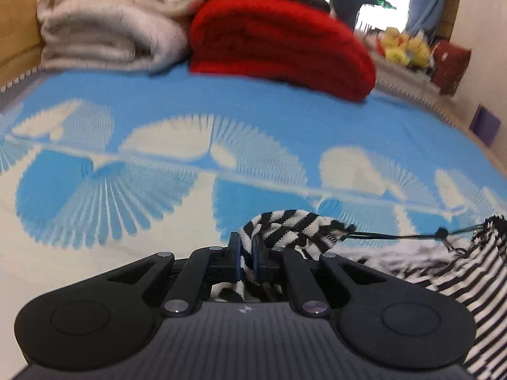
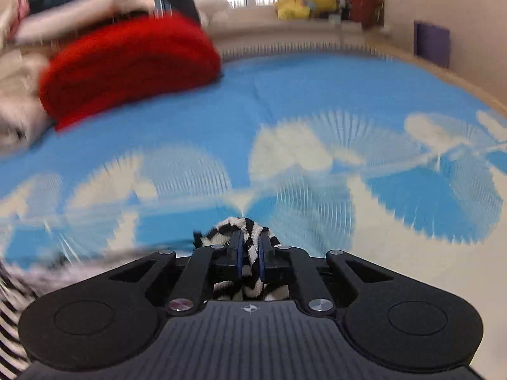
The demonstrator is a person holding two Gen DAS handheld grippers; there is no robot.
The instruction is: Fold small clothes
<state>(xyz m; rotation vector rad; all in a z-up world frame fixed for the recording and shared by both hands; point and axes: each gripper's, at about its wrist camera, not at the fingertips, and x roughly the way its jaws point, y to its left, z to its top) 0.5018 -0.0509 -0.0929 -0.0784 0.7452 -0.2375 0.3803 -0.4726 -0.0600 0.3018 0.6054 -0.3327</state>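
Observation:
A small black-and-white striped garment (image 1: 285, 224) is held above a blue and white patterned bedspread (image 1: 221, 114). My left gripper (image 1: 246, 247) is shut on a bunched corner of it. The cloth trails to the right with a thin black cord (image 1: 396, 237) stretched across. My right gripper (image 2: 250, 247) is shut on another bunched corner of the striped garment (image 2: 234, 226). More of the striped cloth hangs blurred at the lower left of the right wrist view (image 2: 12, 288).
A folded red blanket (image 1: 279, 44) and folded white towels (image 1: 111, 22) lie at the far side of the bed. Yellow soft toys (image 1: 405, 47) sit on a ledge by the wall. The bedspread (image 2: 285, 101) stretches ahead of both grippers.

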